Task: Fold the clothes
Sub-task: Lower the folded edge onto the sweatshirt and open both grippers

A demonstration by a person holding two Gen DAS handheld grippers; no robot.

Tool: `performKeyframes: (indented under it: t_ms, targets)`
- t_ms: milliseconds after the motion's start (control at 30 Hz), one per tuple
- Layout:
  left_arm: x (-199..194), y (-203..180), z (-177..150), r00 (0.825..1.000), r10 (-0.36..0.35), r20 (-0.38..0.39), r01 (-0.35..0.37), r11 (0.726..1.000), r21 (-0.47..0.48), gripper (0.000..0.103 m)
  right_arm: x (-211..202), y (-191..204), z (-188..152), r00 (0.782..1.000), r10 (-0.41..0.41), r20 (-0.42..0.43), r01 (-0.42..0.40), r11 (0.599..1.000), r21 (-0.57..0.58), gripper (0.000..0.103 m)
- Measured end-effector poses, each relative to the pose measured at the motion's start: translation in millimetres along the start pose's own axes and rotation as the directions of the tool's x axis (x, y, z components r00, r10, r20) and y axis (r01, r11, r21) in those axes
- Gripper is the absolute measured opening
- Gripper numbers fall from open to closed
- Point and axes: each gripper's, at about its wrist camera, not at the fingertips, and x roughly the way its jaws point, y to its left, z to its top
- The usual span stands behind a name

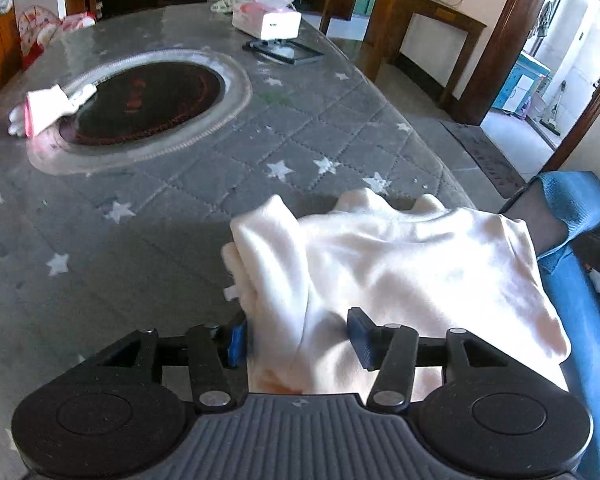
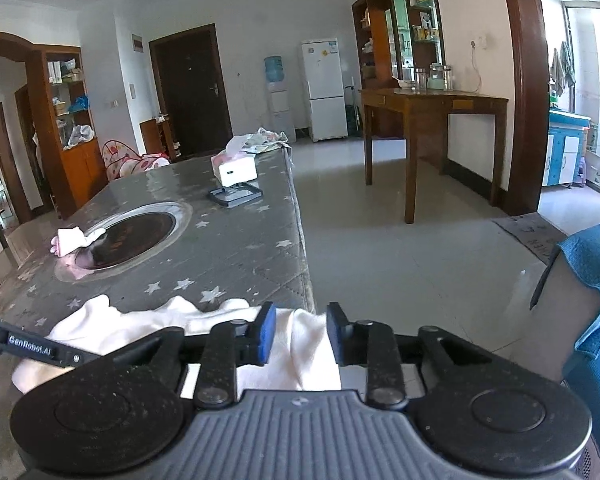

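- Left gripper [image 1: 298, 340]: jaws about half apart. White garment [image 1: 400, 264] lies bunched between the blue pads [image 1: 362, 338]; the left pad is at the cloth's edge, the right pad sits on top of it with no visible squeeze. Reads as released, not clamped.
- Right gripper [image 2: 300, 334]: jaws narrow but parted. A fold of the same white garment [image 2: 300, 344] runs up between the pads [image 2: 266, 334]; small gaps show on either side, so loose, not pinched.
- Garment: crumpled heap at the table's near edge, next to the near-right corner, ragged folds pointing away from the cameras. In the right view it spreads left under the other tool's black arm [image 2: 32, 350].
- Person: blue sleeve [image 1: 572, 204] at the right edge, just beside the garment.
- Table [image 1: 220, 168]: grey quilted cover with white stars under a clear sheet.
- Mid-table: dark round inset [image 1: 148, 100] with pale ring; small pink-and-white folded item [image 1: 40, 110] resting on its left rim.
- Further: black flat tray [image 1: 284, 50], then white tissue box [image 1: 266, 20], well apart from the garment.
- Far end: patterned cloth [image 2: 266, 138] on the table end.
- Background: wooden side table [image 2: 432, 100], white fridge [image 2: 324, 88], water dispenser [image 2: 276, 92], dark door [image 2: 190, 88].
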Motion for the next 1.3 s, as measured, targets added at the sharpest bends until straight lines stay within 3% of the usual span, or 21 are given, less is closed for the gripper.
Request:
performKeyframes:
  t_ms: [167, 467, 667, 833, 1300]
  targets:
    - [-8.2, 4.2, -1.0, 0.998, 0.05, 0.036, -0.051, 0.998, 0.029, 0.06, -1.2, 11.1, -7.7, 1.0, 0.016, -0.018, -0.017, 1.0, -0.02, 0.037]
    - [-24.8, 18.5, -6.2, 0.995, 0.075, 0.063, -0.077, 0.996, 0.038, 0.07, -8.6, 38.5, -12.3, 0.998, 0.069, -0.016, -0.07, 0.996, -0.052, 0.047]
    - [-48.7, 31.0, -14.2, 0.989, 0.094, 0.116, -0.096, 0.995, 0.01, 0.078, -4.4, 55.7, -21.6, 0.993, 0.104, -0.061, -0.109, 0.99, -0.09, 0.052]
    - [-62.0, 40.2, -24.8, 0.987, 0.092, 0.131, -0.094, 0.996, 0.009, 0.079, 1.4, 72.5, -27.7, 0.988, 0.112, -0.103, -0.127, 0.98, -0.152, 0.056]
    - [-37.3, 24.4, -50.0, 0.996, 0.061, 0.058, -0.066, 0.994, 0.088, 0.081, 20.9, 108.2, -53.3, 0.968, 0.135, -0.21, -0.188, 0.948, -0.255, 0.061]
